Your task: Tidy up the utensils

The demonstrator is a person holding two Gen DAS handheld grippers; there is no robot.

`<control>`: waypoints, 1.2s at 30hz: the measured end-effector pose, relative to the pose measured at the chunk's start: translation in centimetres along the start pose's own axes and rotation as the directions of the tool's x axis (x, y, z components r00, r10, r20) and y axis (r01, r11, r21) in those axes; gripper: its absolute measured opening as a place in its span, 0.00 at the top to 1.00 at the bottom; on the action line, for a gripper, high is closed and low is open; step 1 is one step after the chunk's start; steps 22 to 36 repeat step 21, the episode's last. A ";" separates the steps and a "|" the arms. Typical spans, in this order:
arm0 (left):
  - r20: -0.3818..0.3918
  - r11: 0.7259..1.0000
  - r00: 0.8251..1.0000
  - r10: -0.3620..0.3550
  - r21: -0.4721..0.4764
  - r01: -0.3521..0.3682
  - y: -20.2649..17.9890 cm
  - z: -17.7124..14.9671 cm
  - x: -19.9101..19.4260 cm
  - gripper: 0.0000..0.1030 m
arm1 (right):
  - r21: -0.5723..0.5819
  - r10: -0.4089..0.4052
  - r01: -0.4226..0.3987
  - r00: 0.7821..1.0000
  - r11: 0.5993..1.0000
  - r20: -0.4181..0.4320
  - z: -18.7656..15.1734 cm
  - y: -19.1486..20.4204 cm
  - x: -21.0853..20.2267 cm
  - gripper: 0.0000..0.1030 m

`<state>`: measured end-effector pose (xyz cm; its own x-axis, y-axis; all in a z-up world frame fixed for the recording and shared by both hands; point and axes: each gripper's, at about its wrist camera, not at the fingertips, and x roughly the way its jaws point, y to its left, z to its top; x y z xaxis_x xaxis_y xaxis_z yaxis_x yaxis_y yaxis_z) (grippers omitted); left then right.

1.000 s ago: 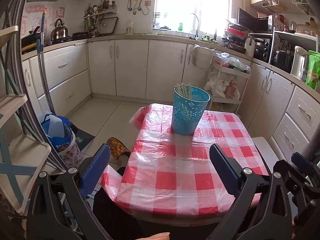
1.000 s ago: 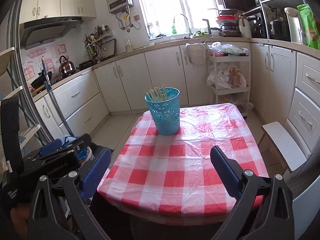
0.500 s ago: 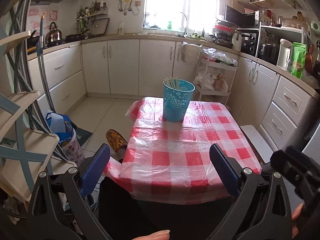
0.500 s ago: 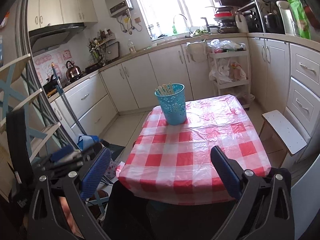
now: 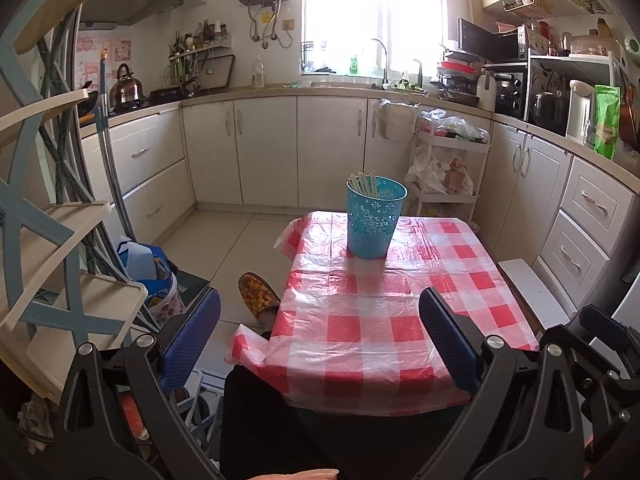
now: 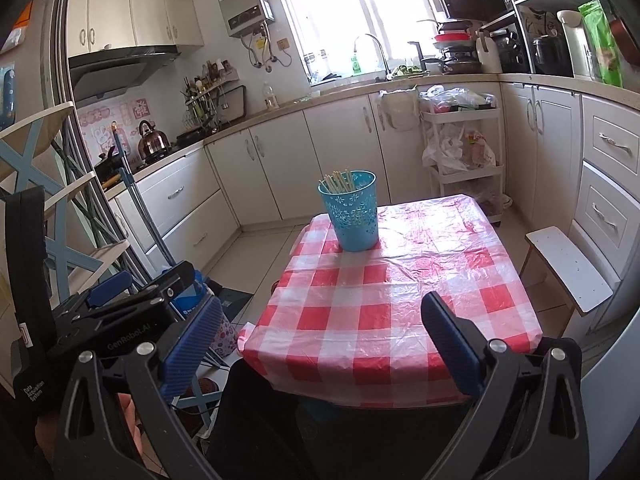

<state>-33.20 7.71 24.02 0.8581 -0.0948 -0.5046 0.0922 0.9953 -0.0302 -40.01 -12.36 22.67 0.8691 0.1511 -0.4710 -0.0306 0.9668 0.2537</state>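
Observation:
A blue perforated holder (image 5: 374, 218) stands at the far left of a small table with a red and white checked cloth (image 5: 384, 320). Several pale chopsticks (image 5: 362, 182) stand upright in it. It also shows in the right wrist view (image 6: 354, 210) with the chopsticks (image 6: 338, 180). My left gripper (image 5: 320, 336) is open and empty, held back from the table's near edge. My right gripper (image 6: 322, 336) is open and empty, also back from the near edge. The left gripper's body (image 6: 120, 312) shows at the left of the right wrist view.
A folding rack (image 5: 52, 220) stands at the left. A bag (image 5: 148, 268) and a slipper (image 5: 258, 294) lie on the floor left of the table. A white stool (image 6: 568, 268) stands at the table's right. White cabinets and a trolley (image 5: 448, 168) line the far walls.
Both grippers have drawn back and up from the table, so the holder and table look farther away. Both stayed open and empty.

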 end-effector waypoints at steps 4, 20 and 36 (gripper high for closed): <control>0.006 0.999 0.999 -0.039 -0.023 0.039 0.5 -0.1 -0.2 0.07 | 0.000 0.002 -0.002 1.000 1.000 0.001 0.0 0.1 0.0 0.07; 0.079 0.999 0.997 0.020 -0.052 -0.015 1.6 0.4 -1.8 0.07 | -0.026 -0.011 0.011 1.000 1.000 0.018 -0.4 0.5 -0.4 0.07; 0.076 0.998 0.997 0.019 -0.053 -0.015 1.6 0.3 -1.8 0.07 | -0.027 -0.011 0.011 1.000 1.000 0.014 -0.4 0.5 -0.4 0.07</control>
